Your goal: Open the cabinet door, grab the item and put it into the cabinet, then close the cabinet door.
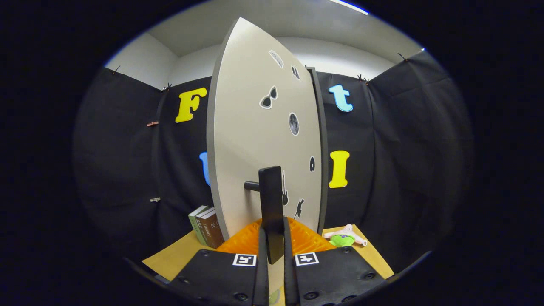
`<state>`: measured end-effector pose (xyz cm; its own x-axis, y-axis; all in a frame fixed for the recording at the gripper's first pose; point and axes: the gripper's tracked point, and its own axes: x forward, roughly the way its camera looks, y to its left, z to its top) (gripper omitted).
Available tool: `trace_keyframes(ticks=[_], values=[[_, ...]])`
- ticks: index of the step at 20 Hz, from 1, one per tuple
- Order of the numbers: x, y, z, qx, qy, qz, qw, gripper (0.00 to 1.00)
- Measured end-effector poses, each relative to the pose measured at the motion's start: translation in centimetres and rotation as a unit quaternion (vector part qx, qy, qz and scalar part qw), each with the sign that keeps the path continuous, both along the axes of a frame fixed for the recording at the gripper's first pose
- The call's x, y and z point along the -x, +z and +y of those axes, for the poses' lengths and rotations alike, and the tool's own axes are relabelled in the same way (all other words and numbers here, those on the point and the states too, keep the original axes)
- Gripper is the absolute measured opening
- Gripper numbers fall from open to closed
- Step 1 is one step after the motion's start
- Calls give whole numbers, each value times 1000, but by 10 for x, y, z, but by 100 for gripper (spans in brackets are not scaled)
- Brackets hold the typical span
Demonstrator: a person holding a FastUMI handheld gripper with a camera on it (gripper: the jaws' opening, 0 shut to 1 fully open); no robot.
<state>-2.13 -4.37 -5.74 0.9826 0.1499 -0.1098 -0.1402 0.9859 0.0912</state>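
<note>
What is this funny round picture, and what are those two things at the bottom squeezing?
The camera rides on a hand-held gripper, a tool with two fingers, and looks forward along them. The fingers are squeezing the black handle of a pale cabinet door with stickers on it; the door is swung open. On the tan table some books stand left of the door, and a green and pink toy lies on the right.
</note>
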Motion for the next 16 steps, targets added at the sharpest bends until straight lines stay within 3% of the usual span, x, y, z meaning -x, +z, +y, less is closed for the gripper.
trace_keyframes(ticks=[16], values=[[33, 7, -131, 23, -136, -7, 990, 12]])
